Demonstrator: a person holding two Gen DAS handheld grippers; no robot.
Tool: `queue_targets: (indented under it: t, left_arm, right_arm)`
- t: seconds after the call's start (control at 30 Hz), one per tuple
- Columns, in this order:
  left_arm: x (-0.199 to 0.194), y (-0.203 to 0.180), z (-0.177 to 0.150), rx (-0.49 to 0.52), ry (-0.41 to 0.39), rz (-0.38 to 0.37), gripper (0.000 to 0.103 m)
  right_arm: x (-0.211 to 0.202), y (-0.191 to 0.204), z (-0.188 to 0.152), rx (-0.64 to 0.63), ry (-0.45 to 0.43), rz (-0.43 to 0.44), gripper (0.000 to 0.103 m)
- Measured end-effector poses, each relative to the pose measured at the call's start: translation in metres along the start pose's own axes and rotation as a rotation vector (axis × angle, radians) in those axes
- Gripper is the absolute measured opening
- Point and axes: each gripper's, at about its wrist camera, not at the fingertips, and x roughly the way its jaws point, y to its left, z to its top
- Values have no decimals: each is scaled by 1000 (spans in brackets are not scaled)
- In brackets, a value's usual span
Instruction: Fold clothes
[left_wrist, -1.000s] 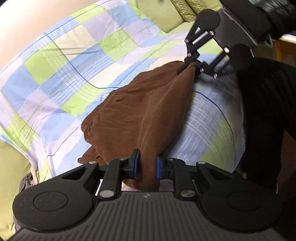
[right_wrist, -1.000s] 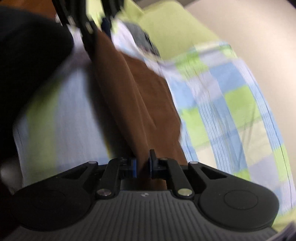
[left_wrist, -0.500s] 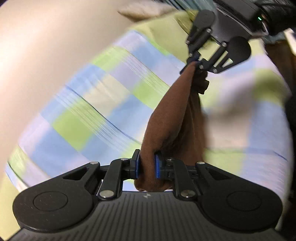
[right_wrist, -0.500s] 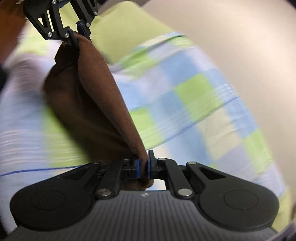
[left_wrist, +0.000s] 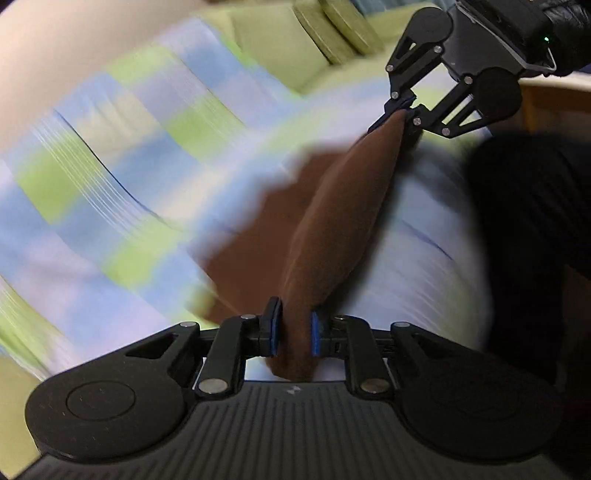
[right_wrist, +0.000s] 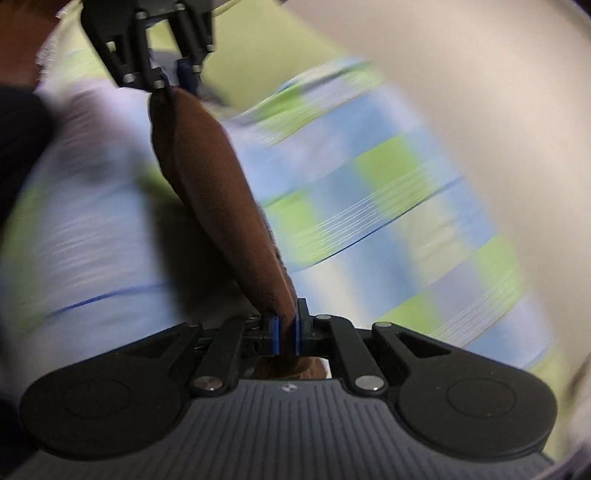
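The left gripper (left_wrist: 293, 328) was clamped on a thick bunch of the brown garment (left_wrist: 332, 221), its blue-edged pads pressing the cloth from both sides, though its jaws had just been easing slightly wider with the fabric still caught between them. The right gripper (right_wrist: 287, 330) pinched the garment's other end, its jaws drawn almost fully together with only a thin fold of brown cloth between the pads. In the left wrist view the right gripper appeared at the upper right, and the cloth ran from it down to the left gripper as a taut, raised ridge; more of the garment spread out blurred below and to the left of that ridge, on the bed. In the right wrist view the same ridge stretched from the near pads up to the left gripper at the upper left. Beneath the garment lay a checked bedsheet (left_wrist: 122, 173) in blue, green and pale squares, heavily motion-blurred. Green pillows (left_wrist: 280, 40) sat at the far end of the bed, against a plain pale wall (right_wrist: 480, 92). A dark-clothed part of the person (left_wrist: 532, 229) filled the right side of the left wrist view.
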Motion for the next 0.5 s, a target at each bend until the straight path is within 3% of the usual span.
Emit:
queue_targets:
  t: [0.2, 0.4, 0.5]
  left_arm:
    - [-23, 16, -4, -133, -31, -28, 33]
    - [-46, 57, -5, -215, -84, 28, 32]
    - [-33, 77, 9, -255, -118, 63, 33]
  right_arm:
    - [-21, 21, -14, 90, 16, 25, 12]
    - [-56, -9, 1, 198, -60, 7, 15]
    - [-40, -38, 17, 307, -92, -13, 15]
